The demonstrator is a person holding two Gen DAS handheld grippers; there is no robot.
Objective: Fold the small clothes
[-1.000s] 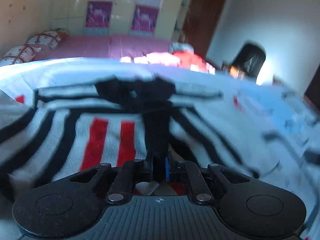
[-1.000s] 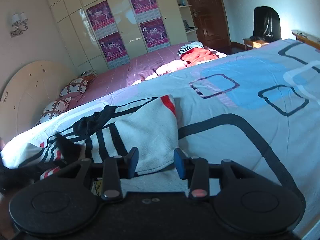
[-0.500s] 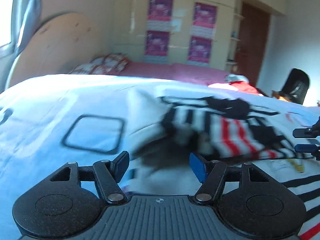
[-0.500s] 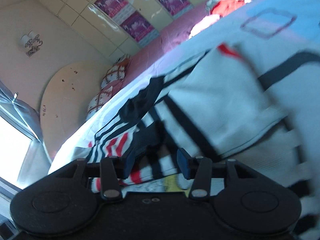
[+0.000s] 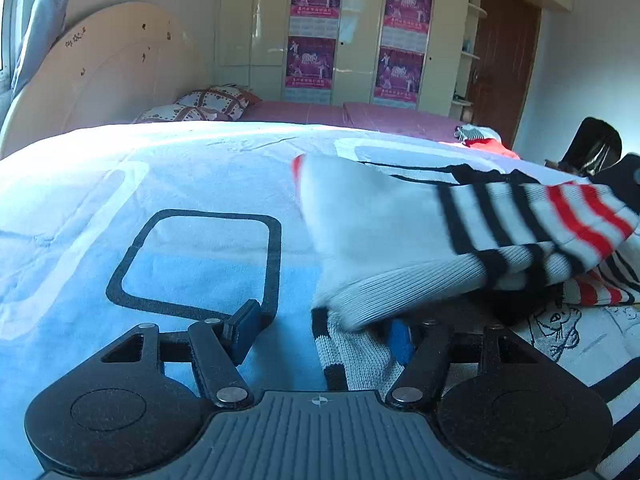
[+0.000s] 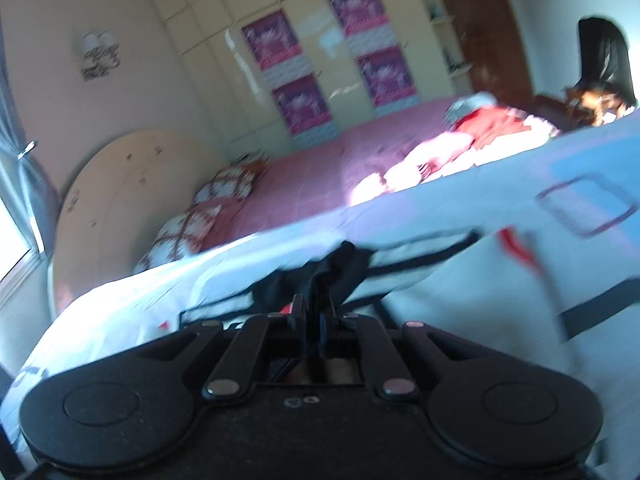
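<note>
Sunlit blue bedspread (image 5: 100, 208) carries the striped knit sweater (image 5: 380, 216) at the frame's right, soft, light and floppy, best pinched at hem or collar; left claw (image 5: 320, 332) gapes, right claw (image 6: 314, 314) clamps its black collar (image 6: 320, 276).

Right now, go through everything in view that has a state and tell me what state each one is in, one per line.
Left gripper: open, sweater hem lying between its fingers.
Right gripper: shut on the black collar.
Striped sweater: partly folded, sleeve laid across the body.
Brown door: closed.
Wardrobe doors: closed.
</note>
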